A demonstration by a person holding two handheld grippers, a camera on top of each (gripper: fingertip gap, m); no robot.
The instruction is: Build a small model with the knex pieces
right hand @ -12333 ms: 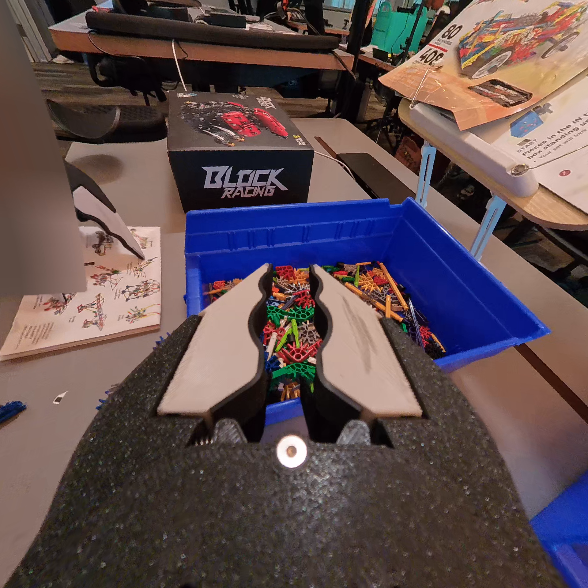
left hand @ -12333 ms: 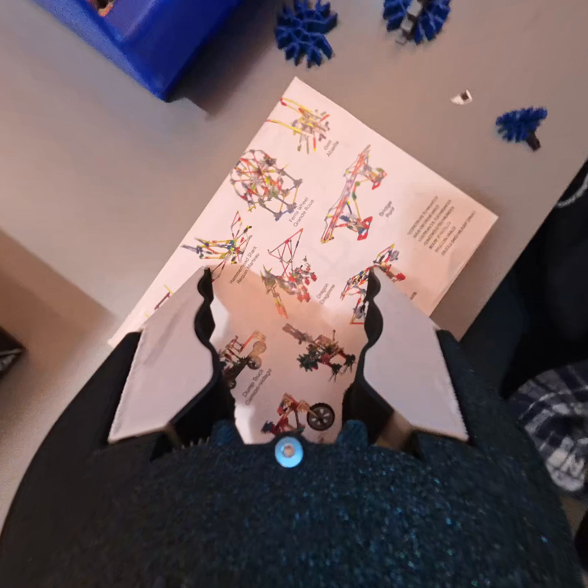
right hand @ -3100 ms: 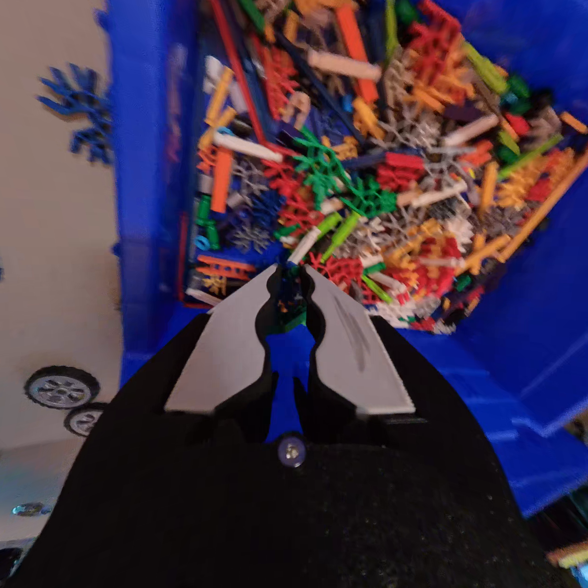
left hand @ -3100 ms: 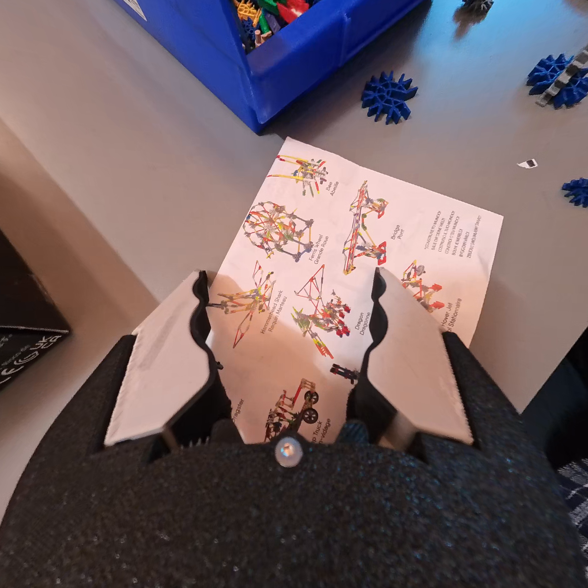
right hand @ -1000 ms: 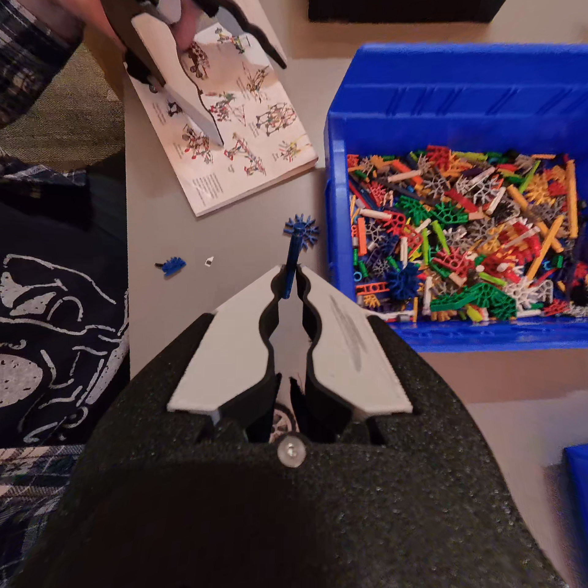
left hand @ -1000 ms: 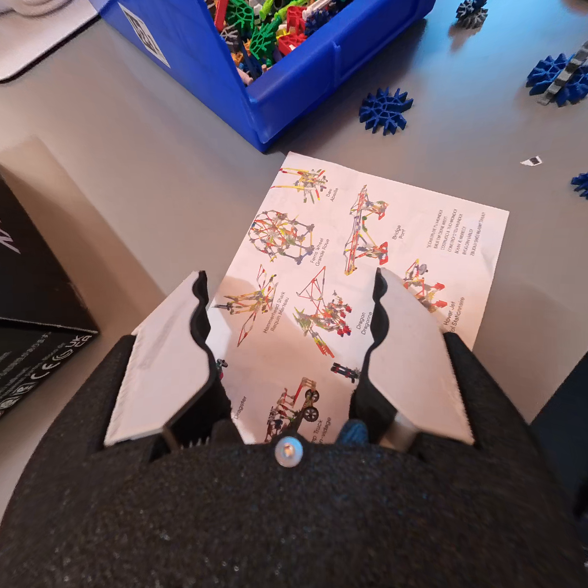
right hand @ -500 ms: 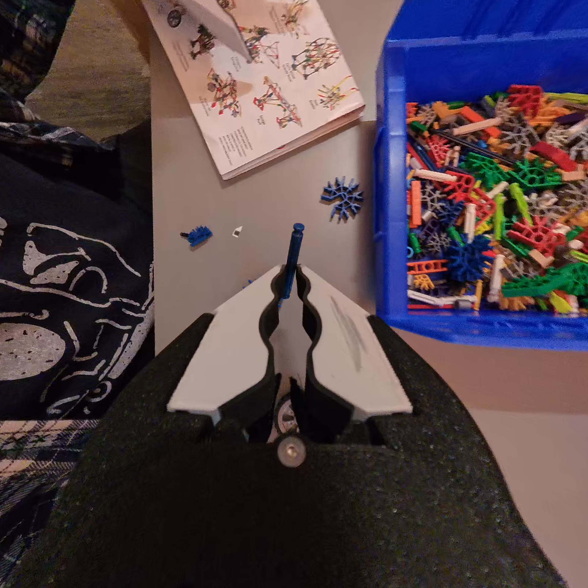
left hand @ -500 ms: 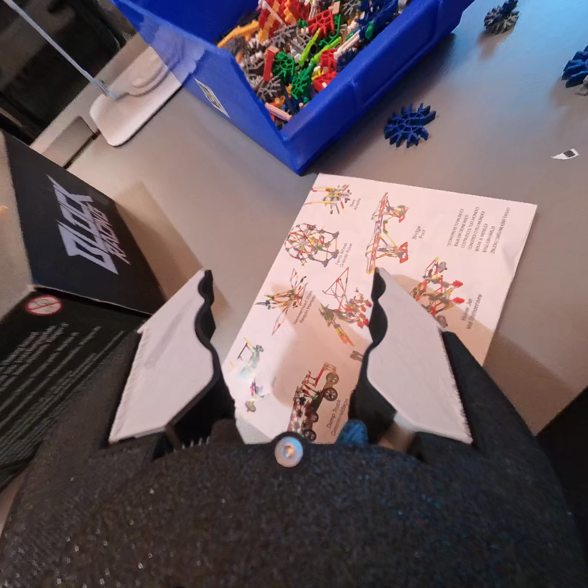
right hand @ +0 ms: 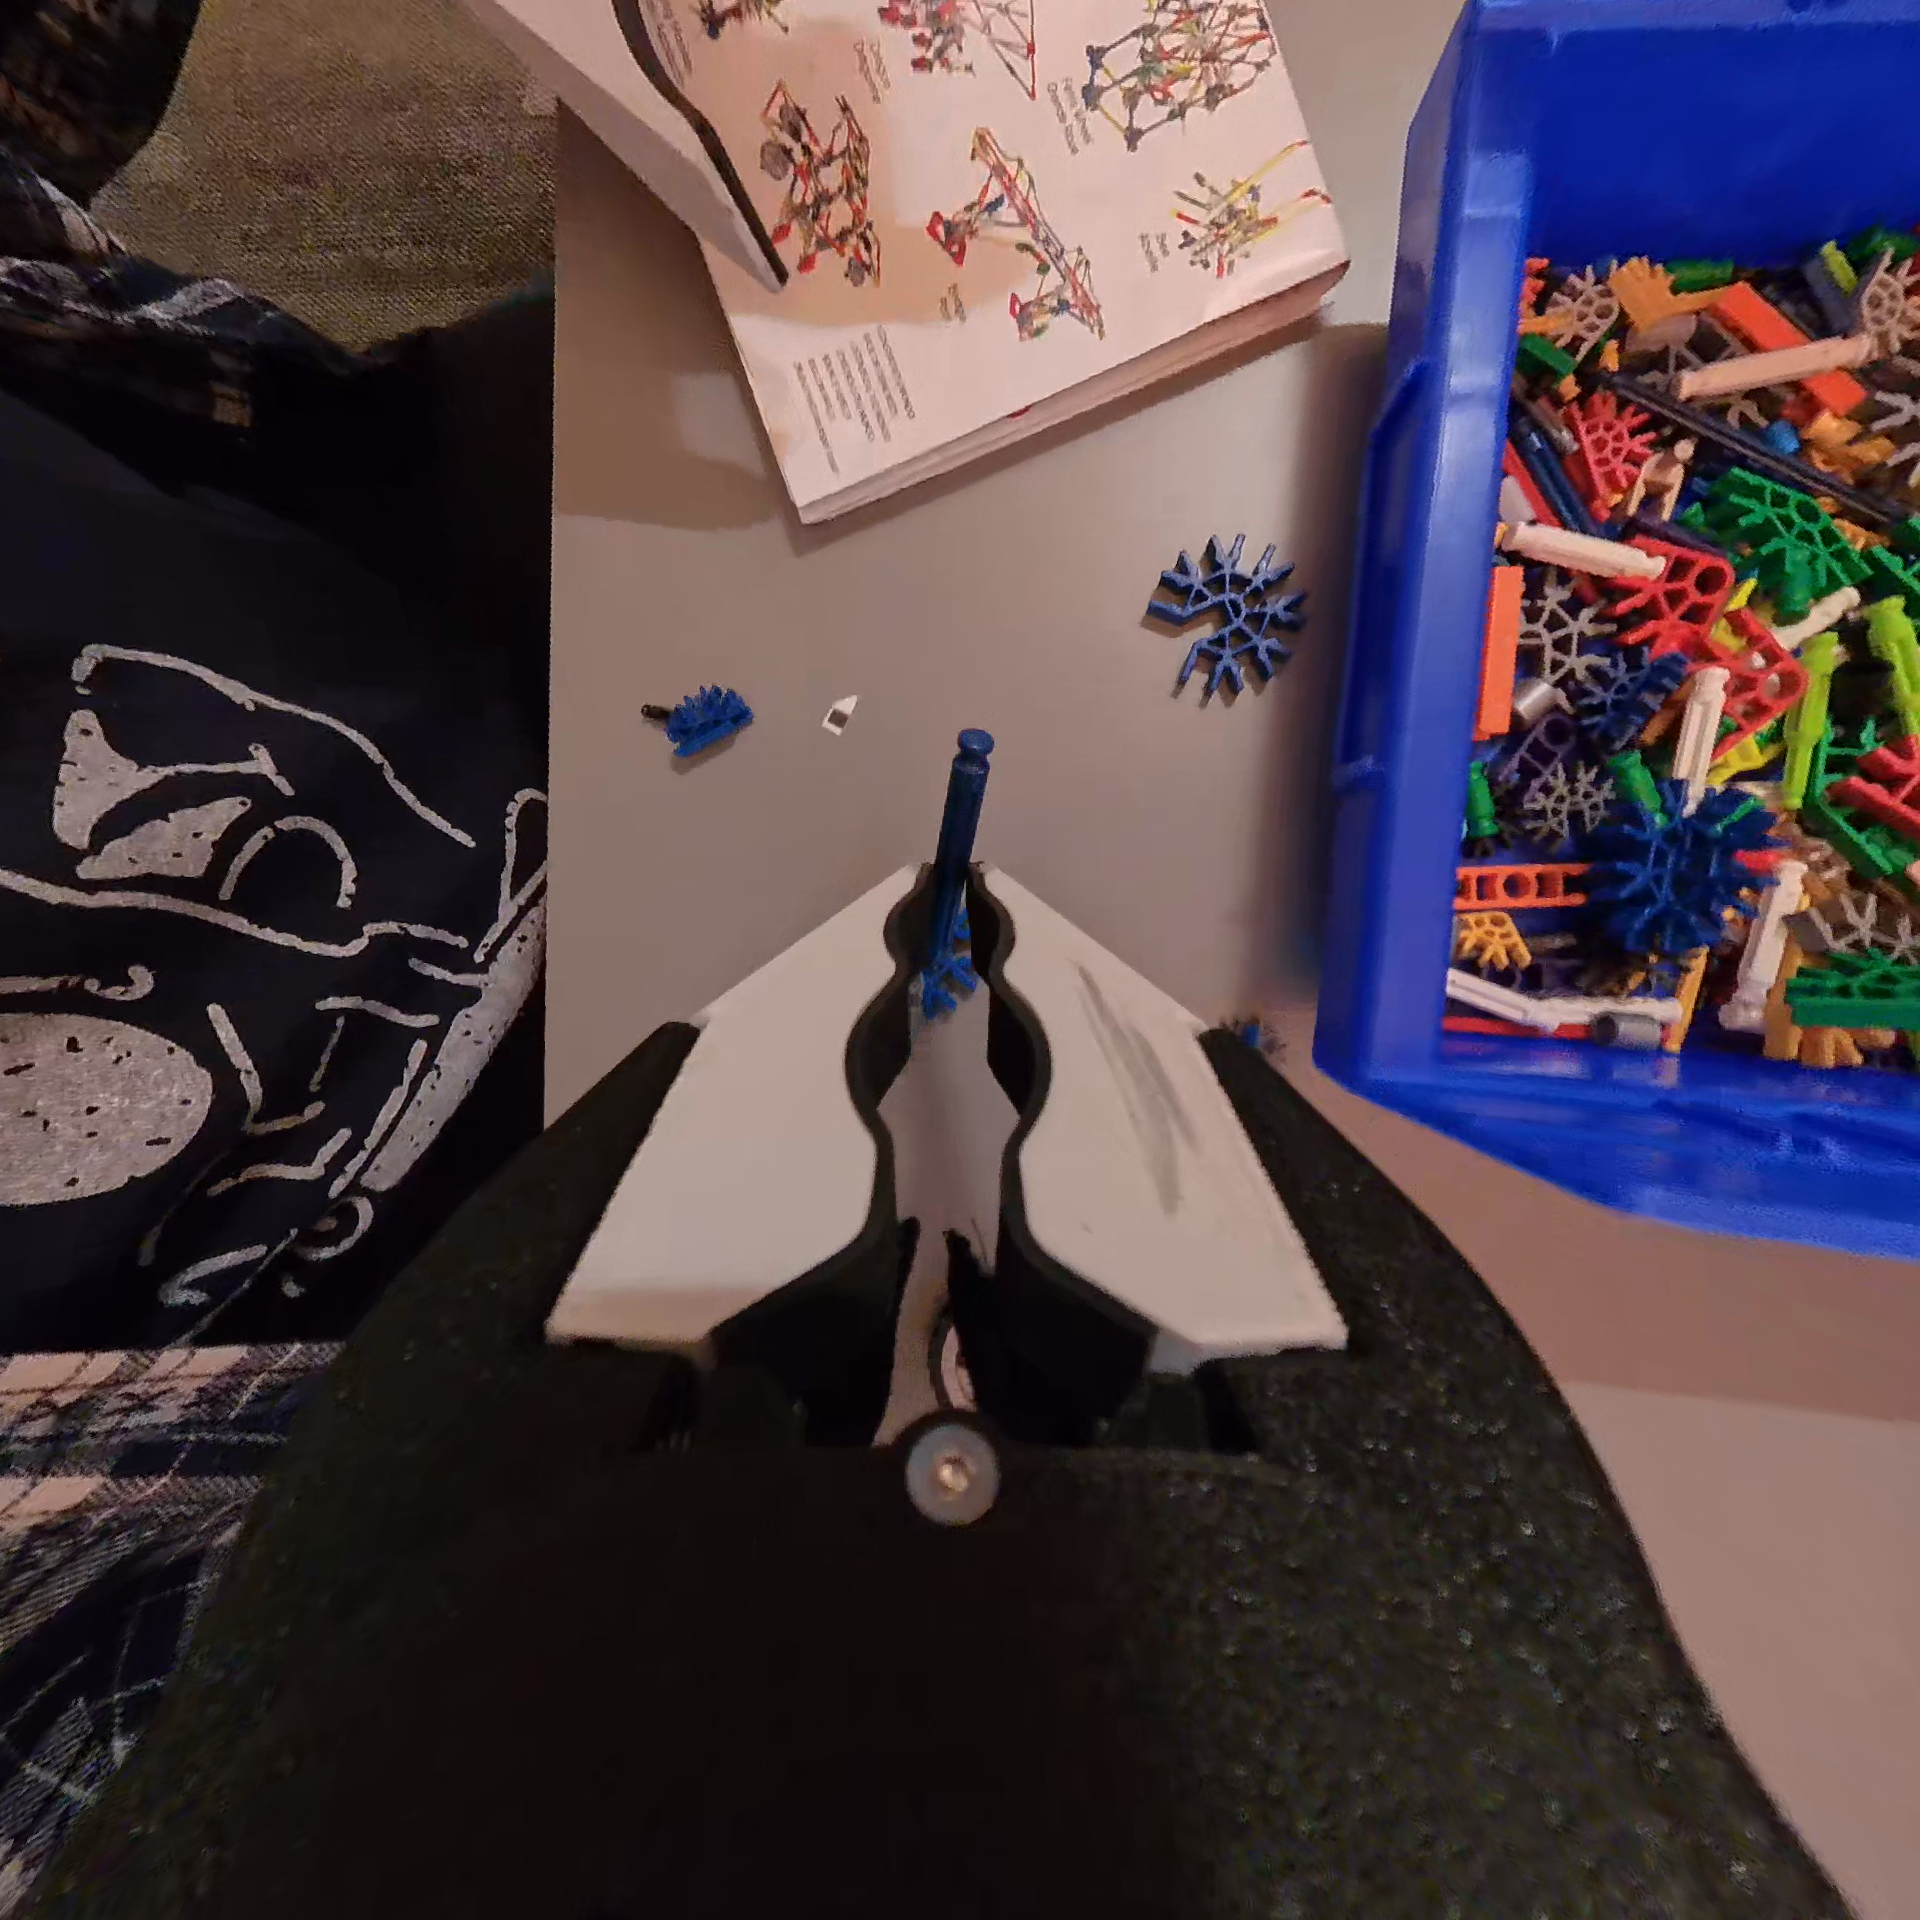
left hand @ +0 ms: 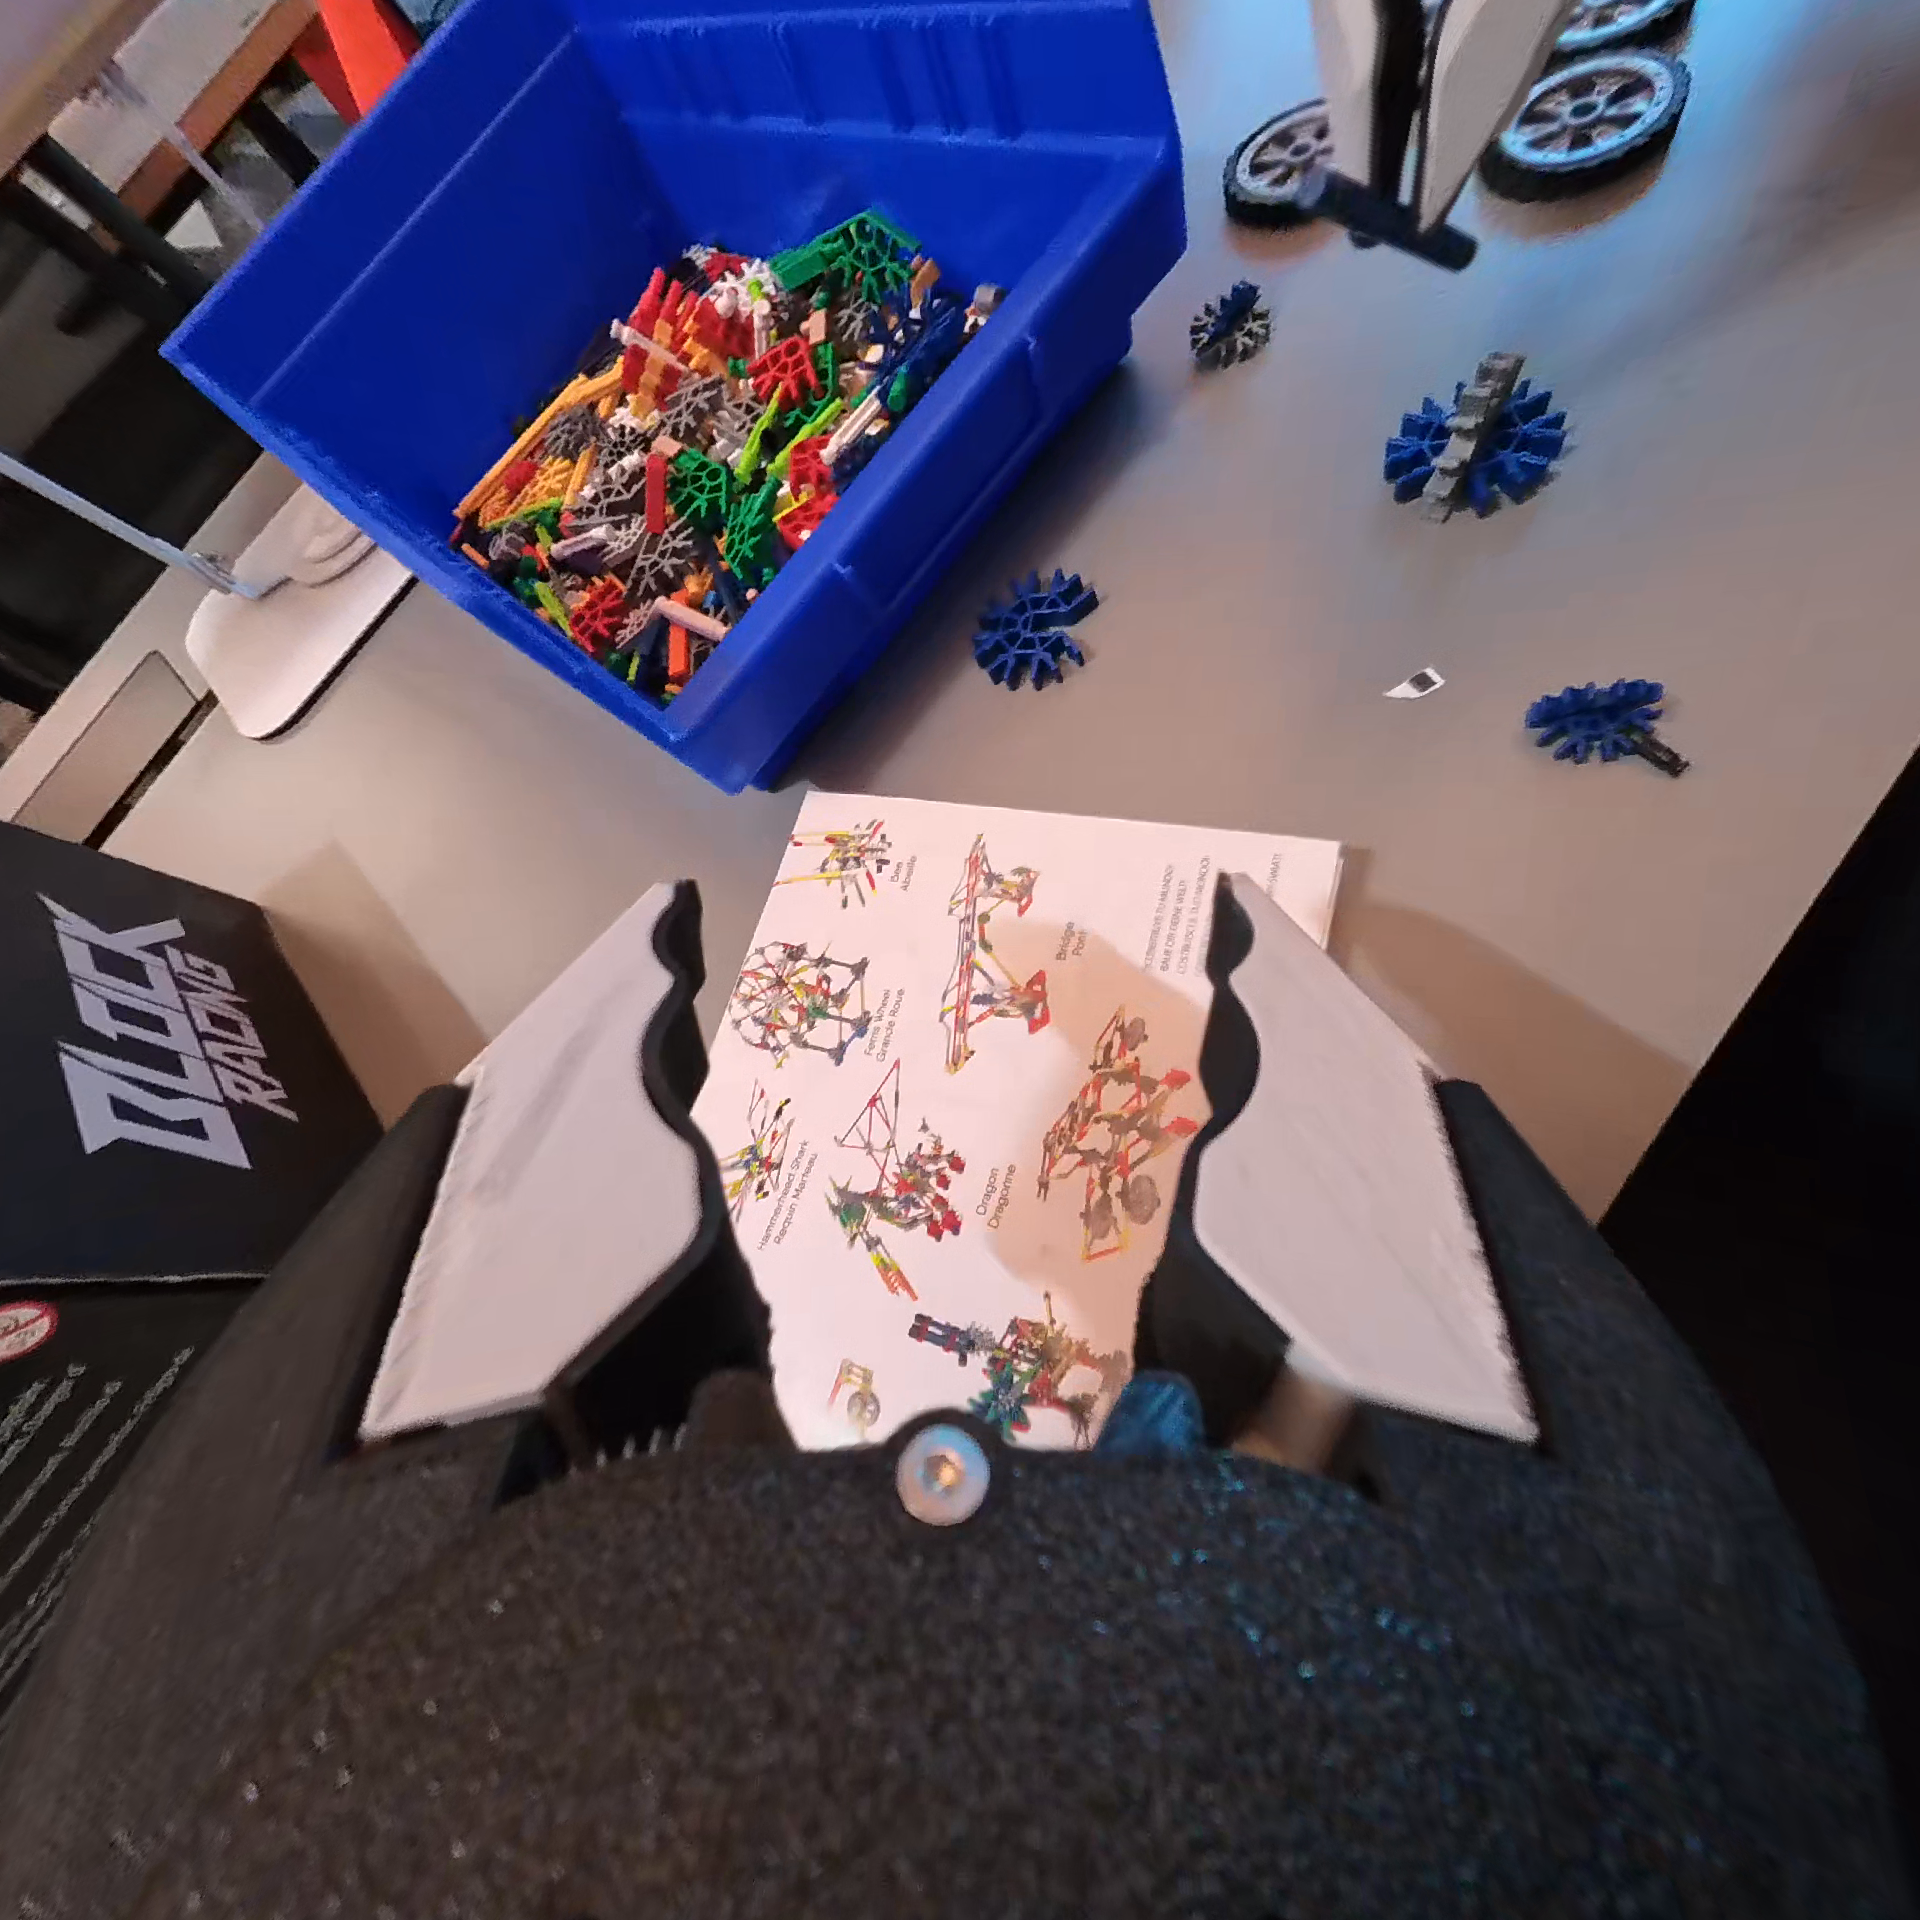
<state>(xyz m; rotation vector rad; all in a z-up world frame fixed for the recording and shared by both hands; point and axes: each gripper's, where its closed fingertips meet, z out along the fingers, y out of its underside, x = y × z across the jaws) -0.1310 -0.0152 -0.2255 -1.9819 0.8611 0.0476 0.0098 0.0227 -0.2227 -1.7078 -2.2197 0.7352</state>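
Blue ribbed plastic, slim and knob-ended: that is the rod (right hand: 961, 805) my right gripper (right hand: 948, 871) clamps between its white, wavy-edged fingertips, jaws pinched tight on it above the matte grey table (right hand: 1039, 644); my left gripper (left hand: 951, 899) hangs with its jaws spread wide and nothing between them, over the glossy instruction booklet (left hand: 997, 1039), which lies flat beside the blue bin (left hand: 1091, 260); half a second ago the left view showed less of that bin and no wheels, while now its whole heap of coloured rods and connectors shows, with two spoked wheels (left hand: 1590, 94) beyond it; I count two flat blue snowflake connectors (left hand: 1032, 629) lying alone on the table, one darker one (left hand: 1229, 324), and one pair slotted on a grey piece (left hand: 1475, 449); a black cardboard box (left hand: 156, 1091) sits at the left.
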